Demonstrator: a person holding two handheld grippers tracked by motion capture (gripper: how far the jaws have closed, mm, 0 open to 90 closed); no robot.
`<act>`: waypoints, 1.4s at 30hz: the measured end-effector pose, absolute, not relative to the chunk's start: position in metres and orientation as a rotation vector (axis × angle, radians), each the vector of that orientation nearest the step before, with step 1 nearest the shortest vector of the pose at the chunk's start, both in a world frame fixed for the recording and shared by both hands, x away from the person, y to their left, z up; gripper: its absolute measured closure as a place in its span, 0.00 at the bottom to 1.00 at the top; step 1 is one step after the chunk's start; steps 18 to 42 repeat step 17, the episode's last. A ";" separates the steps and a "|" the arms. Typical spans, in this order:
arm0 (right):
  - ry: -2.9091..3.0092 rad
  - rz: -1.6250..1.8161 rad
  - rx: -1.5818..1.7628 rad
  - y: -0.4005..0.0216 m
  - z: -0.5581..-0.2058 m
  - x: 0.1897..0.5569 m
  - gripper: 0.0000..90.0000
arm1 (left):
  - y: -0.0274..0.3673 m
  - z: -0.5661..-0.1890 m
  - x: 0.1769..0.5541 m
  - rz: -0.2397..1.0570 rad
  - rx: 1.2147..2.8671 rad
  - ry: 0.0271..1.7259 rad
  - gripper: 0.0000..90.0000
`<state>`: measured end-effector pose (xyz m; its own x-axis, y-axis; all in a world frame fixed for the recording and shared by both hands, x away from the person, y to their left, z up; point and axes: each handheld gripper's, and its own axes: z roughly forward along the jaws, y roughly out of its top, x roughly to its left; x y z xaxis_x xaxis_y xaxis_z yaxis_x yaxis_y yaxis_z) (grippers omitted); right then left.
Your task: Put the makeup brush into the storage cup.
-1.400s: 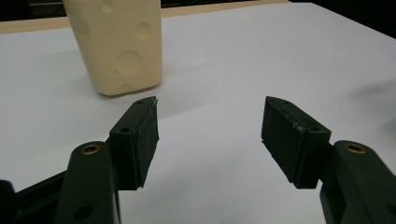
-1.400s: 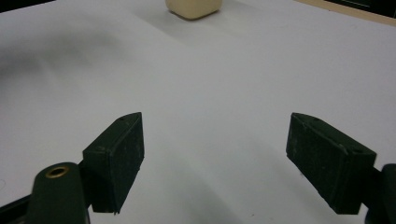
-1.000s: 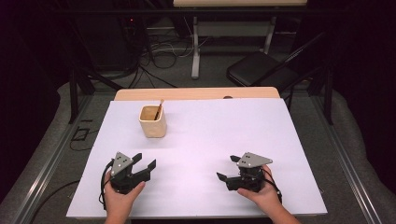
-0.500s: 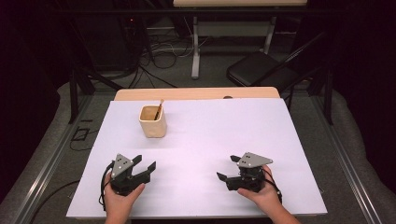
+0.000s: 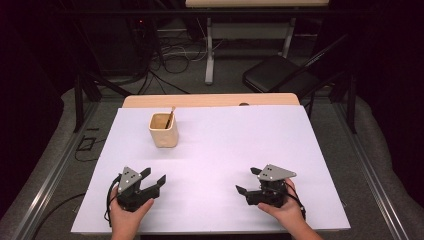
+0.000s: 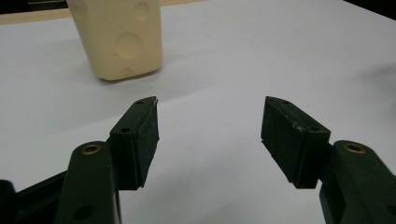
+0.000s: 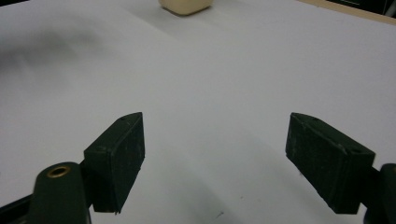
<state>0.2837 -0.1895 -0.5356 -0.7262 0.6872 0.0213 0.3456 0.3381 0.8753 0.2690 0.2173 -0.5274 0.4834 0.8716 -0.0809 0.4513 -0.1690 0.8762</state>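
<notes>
Left gripper [image 5: 150, 182] and right gripper [image 5: 248, 191] rested wide, empty, near edge. Cream square plastic cup [image 5: 163, 130] with thin wooden stick [image 5: 170, 117] stood far-left; off-centre contact would likely tip it.

One cream cup [image 5: 163, 131] stands on the white table [image 5: 240, 150], toward its far left corner, with one thin wooden stick [image 5: 170, 118] leaning inside it. Two grippers rest near the front edge: a left gripper [image 5: 152, 180] and a right gripper [image 5: 246, 182], one hand on each (both with jaws apart, nothing between them). One black chair [image 5: 280, 75] sits beyond the far edge.
</notes>
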 end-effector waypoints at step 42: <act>2.252 1.340 0.924 -0.195 -0.537 0.282 0.22 | 0.218 -0.530 0.271 0.549 1.798 1.132 0.41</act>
